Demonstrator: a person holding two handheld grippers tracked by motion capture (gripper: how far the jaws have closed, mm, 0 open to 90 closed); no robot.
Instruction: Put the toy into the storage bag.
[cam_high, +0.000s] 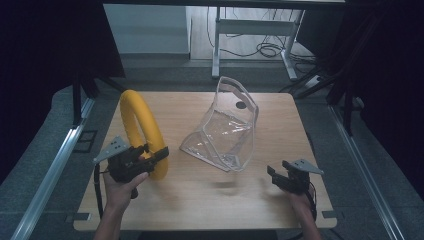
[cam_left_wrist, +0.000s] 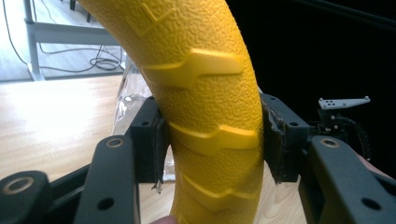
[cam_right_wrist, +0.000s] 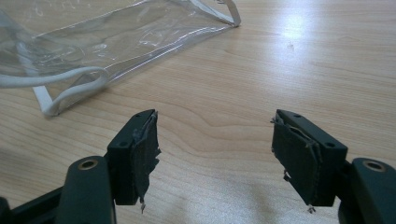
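A big yellow textured ring (cam_high: 136, 125) stands on edge at the table's left side. My left gripper (cam_high: 152, 157) is shut on its lower rim; in the left gripper view the yellow ring (cam_left_wrist: 210, 116) sits squeezed between both black jaws of the left gripper (cam_left_wrist: 212, 140). A clear plastic bag (cam_high: 225, 127) with white trim stands open in the table's middle. My right gripper (cam_high: 280, 176) hovers low near the front right, open and holding nothing. In the right gripper view the right gripper (cam_right_wrist: 215, 144) has bare wood between its jaws, and the clear bag (cam_right_wrist: 107, 42) lies ahead to the left.
The wooden table (cam_high: 200, 200) has free surface along its front. Beyond the far edge stand a white desk frame (cam_high: 250, 30) and floor cables (cam_high: 265, 50). Dark curtains hang on both sides. The other hand's gripper (cam_left_wrist: 345, 121) appears far off in the left gripper view.
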